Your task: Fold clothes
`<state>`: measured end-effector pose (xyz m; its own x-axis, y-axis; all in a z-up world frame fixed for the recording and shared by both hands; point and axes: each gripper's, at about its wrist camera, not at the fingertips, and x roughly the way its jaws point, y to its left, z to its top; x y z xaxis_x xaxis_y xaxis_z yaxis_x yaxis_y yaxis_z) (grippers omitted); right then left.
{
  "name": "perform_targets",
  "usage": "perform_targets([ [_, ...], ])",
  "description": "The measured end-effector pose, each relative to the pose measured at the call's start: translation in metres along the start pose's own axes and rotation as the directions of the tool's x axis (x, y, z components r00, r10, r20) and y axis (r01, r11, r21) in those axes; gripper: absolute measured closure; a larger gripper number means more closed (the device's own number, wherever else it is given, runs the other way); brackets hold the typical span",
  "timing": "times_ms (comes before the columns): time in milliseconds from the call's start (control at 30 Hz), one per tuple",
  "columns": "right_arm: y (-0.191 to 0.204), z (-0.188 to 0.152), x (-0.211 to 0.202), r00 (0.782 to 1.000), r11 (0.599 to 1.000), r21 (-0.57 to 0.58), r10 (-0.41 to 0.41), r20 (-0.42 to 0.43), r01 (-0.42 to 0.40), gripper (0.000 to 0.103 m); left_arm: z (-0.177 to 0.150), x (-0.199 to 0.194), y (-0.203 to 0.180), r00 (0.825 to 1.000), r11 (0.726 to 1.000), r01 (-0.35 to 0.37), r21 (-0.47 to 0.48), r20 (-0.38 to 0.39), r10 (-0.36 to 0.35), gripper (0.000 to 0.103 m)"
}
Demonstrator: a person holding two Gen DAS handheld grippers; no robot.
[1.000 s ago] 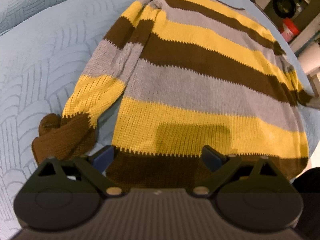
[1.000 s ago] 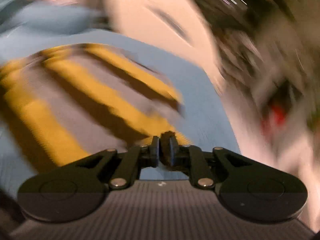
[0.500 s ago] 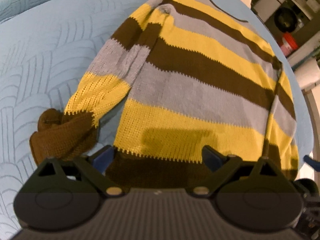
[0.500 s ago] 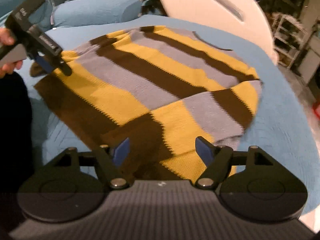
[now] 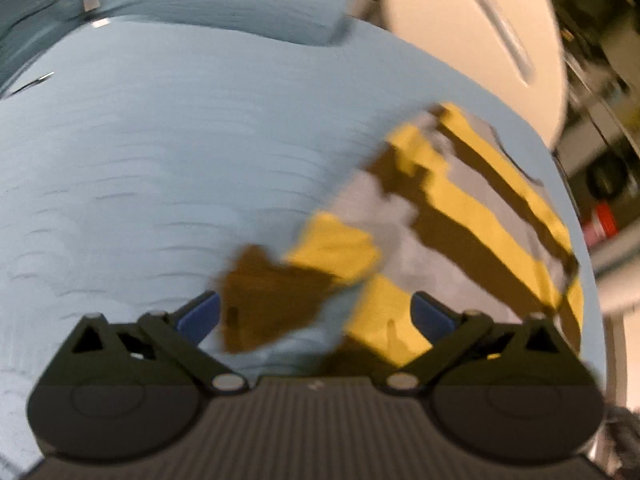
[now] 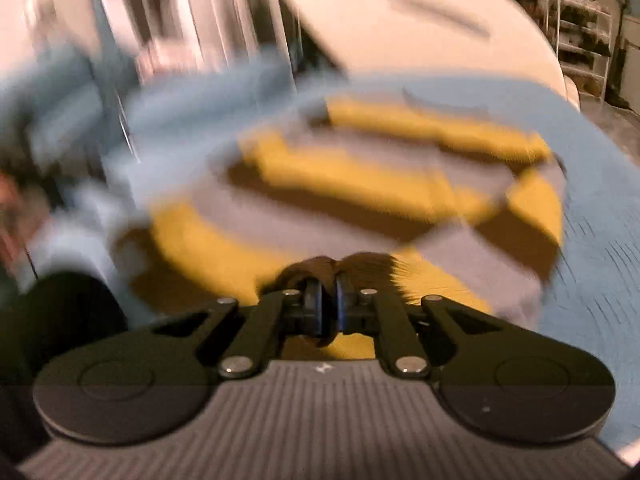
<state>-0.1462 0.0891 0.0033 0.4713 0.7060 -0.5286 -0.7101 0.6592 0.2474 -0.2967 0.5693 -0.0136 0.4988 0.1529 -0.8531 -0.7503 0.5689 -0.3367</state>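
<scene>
Left wrist view first, and it is smeared with motion blur. A wide light-blue quilted bedspread (image 5: 152, 168) fills most of the frame, with a blue pillow (image 5: 224, 4) at the far edge and a pale rounded headboard (image 5: 472, 40) far right. Beyond the bed on the right sits dim clutter, too blurred to name, with one small red item (image 5: 602, 220) among it. The left gripper (image 5: 316, 316) has its jaws spread wide, blue pads showing on either side, with nothing between them. The striped sweater (image 5: 472, 216) lies on the right half of the bed, yellow, grey and dark brown bands running across it. Its sleeve (image 5: 332, 248) trails left toward the gripper, ending in a dark brown cuff (image 5: 264, 296) that lies just ahead of the open jaws, not gripped.

Over to the right wrist view, blurrier still. The same headboard (image 6: 420, 20) curves across the far side, with white shelving (image 6: 580, 40) far right and vague pale streaks far left that I cannot identify. The bedspread (image 6: 600, 208) shows its stitched lines on the right. The right gripper (image 6: 328, 312) has its jaws pinched together on a bunch of dark brown knit, a fold of the sweater (image 6: 360, 184) bulging up just past the fingertips. The rest of the garment spreads out beyond, lying on the bed, with one sleeve folded across its right side.
</scene>
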Motion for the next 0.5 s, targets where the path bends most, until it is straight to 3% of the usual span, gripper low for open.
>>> perform_targets([
  [67, 0.020, 0.006, -0.001, 0.990, 0.996, 0.027, 0.078, 0.118, -0.082, 0.092, 0.006, -0.003, 0.023, 0.999, 0.996, -0.050, -0.074, 0.007, 0.051, 0.000],
  [100, 0.031, 0.004, 0.006, 0.984, 0.993, 0.023, 0.111, 0.141, -0.116, 0.090, 0.007, -0.003, 0.030, 0.998, 0.993, -0.063, -0.097, 0.006, 0.064, 0.000],
  [133, 0.046, -0.003, 0.024, 0.986, 0.991, -0.012, 0.137, 0.096, -0.136, 0.089, 0.007, 0.000, 0.038, 0.997, 0.989, -0.073, -0.128, -0.007, 0.073, 0.000],
  [167, 0.058, -0.010, 0.042, 0.989, 0.988, -0.051, 0.145, 0.021, -0.143, 0.078, 0.008, 0.012, 0.039, 0.998, 0.989, -0.056, -0.137, -0.049, 0.049, 0.000],
  [200, 0.070, -0.022, 0.069, 0.981, 0.983, -0.100, 0.138, -0.134, -0.152, 0.075, 0.008, 0.024, 0.041, 0.995, 0.989, -0.037, -0.146, -0.093, 0.023, 0.000],
  [233, 0.081, -0.040, 0.098, 0.942, 0.977, -0.134, 0.117, -0.315, -0.166, 0.076, 0.008, 0.036, 0.042, 0.991, 0.988, -0.018, -0.155, -0.137, -0.003, 0.001],
  [267, 0.084, -0.051, 0.109, 0.914, 0.976, -0.139, 0.102, -0.392, -0.169, 0.076, 0.008, 0.042, 0.039, 0.989, 0.988, -0.001, -0.157, -0.147, -0.022, 0.002],
  [300, 0.085, -0.058, 0.106, 0.914, 0.977, -0.135, 0.101, -0.392, -0.166, 0.076, 0.008, 0.047, 0.036, 0.987, 0.987, 0.016, -0.160, -0.154, -0.041, 0.002],
  [433, 0.068, -0.061, 0.067, 0.948, 0.982, -0.096, 0.127, -0.293, -0.161, 0.075, 0.008, 0.066, 0.026, 0.978, 0.982, 0.076, -0.174, -0.177, -0.107, 0.007],
  [467, 0.058, -0.059, 0.059, 0.955, 0.986, -0.076, 0.122, -0.271, -0.148, 0.075, 0.009, 0.070, 0.023, 0.976, 0.982, 0.079, -0.172, -0.187, -0.111, 0.020],
  [500, 0.045, -0.055, 0.048, 0.965, 0.991, -0.053, 0.106, -0.240, -0.122, 0.075, 0.010, 0.072, 0.020, 0.977, 0.984, 0.073, -0.161, -0.186, -0.103, 0.044],
])
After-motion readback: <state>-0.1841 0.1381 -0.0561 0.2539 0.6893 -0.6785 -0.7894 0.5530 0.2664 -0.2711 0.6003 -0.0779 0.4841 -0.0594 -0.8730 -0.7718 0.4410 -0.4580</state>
